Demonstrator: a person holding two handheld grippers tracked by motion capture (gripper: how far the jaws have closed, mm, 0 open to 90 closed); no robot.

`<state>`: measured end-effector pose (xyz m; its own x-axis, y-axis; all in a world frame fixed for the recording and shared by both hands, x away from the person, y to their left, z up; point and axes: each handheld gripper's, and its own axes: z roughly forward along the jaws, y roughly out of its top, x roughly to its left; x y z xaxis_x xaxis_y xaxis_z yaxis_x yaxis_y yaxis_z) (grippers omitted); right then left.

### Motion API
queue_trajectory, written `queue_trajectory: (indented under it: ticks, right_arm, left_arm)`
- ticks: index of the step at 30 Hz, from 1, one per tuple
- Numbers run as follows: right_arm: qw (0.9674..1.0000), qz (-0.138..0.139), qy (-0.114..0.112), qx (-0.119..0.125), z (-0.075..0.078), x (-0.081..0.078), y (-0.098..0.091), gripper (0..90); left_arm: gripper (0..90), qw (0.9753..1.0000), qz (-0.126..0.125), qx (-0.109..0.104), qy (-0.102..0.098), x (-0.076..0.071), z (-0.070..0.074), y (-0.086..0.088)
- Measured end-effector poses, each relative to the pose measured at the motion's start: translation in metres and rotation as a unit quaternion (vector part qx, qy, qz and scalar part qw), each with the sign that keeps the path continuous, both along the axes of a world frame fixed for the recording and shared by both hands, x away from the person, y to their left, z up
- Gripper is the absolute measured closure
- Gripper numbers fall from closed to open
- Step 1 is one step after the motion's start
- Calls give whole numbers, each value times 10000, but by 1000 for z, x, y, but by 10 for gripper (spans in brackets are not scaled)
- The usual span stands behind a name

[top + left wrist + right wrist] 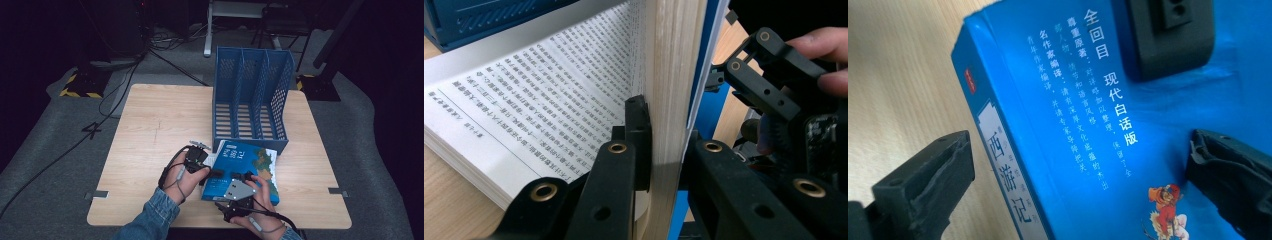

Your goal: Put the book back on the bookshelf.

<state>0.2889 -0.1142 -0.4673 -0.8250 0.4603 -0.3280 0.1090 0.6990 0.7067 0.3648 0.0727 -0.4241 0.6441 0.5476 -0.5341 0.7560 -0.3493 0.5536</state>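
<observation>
Presently, one book, blue-covered, lies on the surface just in front of the rack, toward the near edge. The book is partly open: in the left gripper view its cover and a thick block of pages stand raised on edge, while the remaining pages lie flat, printed text showing.

Left tool: one, jaws closed on the raised block and cover, one pad on the page side and one on the cover side. Judged purpose: holding the block up so the book can be swung shut or lifted.

Right tool: one, jaws spread wide, holding nothing. In the right gripper view one jaw sits beside the spine over bare surface and the other over the cover; the pads do not press. Judged purpose: straddling the book to steady or take it.

Rack: one, blue, perforated, three compartments, all empty, upright at the far right of the surface. Likely destination for the book.

Hands: two, one per tool, denim sleeve on the left arm.
</observation>
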Motion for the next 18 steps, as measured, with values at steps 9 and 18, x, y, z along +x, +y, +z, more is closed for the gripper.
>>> queue_trajectory:
  ticks: [9, 18]
  right_arm:
    - [9949, -48, -737, -687, -12, -6, 11, 0]
    - [9919, 127, -971, -806, -21, -5, 12, 2]
  left_arm:
    - [838, 9995, 125, -174, 242, 1, -6, 4]
    - [815, 9998, 186, -47, 89, -8, -15, 9]
